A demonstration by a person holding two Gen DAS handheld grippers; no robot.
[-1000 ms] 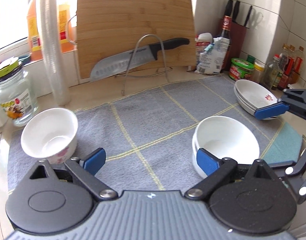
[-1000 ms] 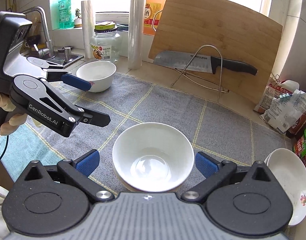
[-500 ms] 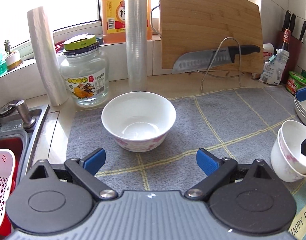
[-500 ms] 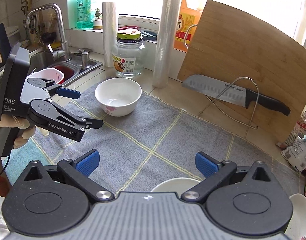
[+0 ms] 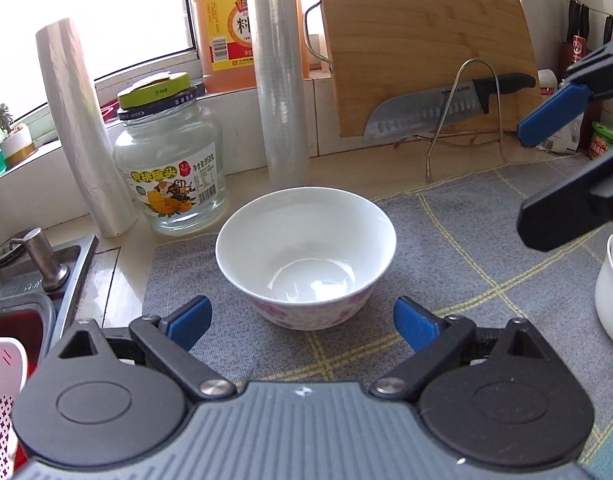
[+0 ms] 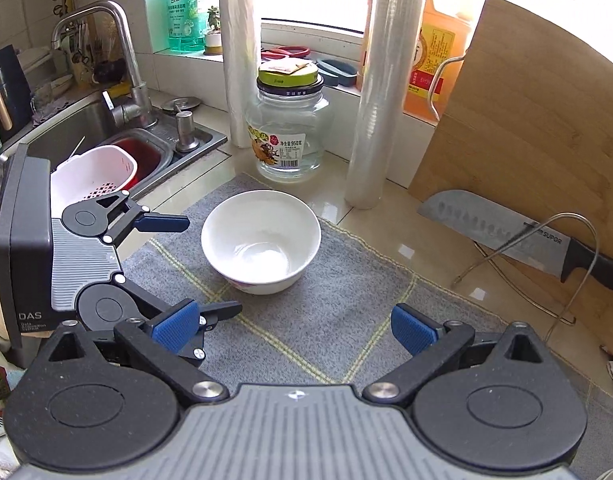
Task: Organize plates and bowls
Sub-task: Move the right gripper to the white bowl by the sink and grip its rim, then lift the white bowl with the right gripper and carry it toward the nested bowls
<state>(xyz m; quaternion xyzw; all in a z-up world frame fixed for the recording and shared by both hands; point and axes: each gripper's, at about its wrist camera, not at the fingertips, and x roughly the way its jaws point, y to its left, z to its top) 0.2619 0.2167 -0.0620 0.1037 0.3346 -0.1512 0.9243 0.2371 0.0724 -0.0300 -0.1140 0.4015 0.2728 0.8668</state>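
Left gripper [image 5: 302, 322]: jaws wide, empty, flanking bowl [image 5: 306, 256] without contact. Right gripper [image 6: 292, 326]: jaws wide, empty. 1 bowl upright near mat [image 5: 446, 248] left edge. Glazed ceramic: rigid, slippery, breakable, moderate weight. Grip across rim wall.

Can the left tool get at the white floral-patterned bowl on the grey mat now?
Probably yes: the left tool is open, the white floral-patterned bowl sits directly ahead on the grey mat, with nothing between.
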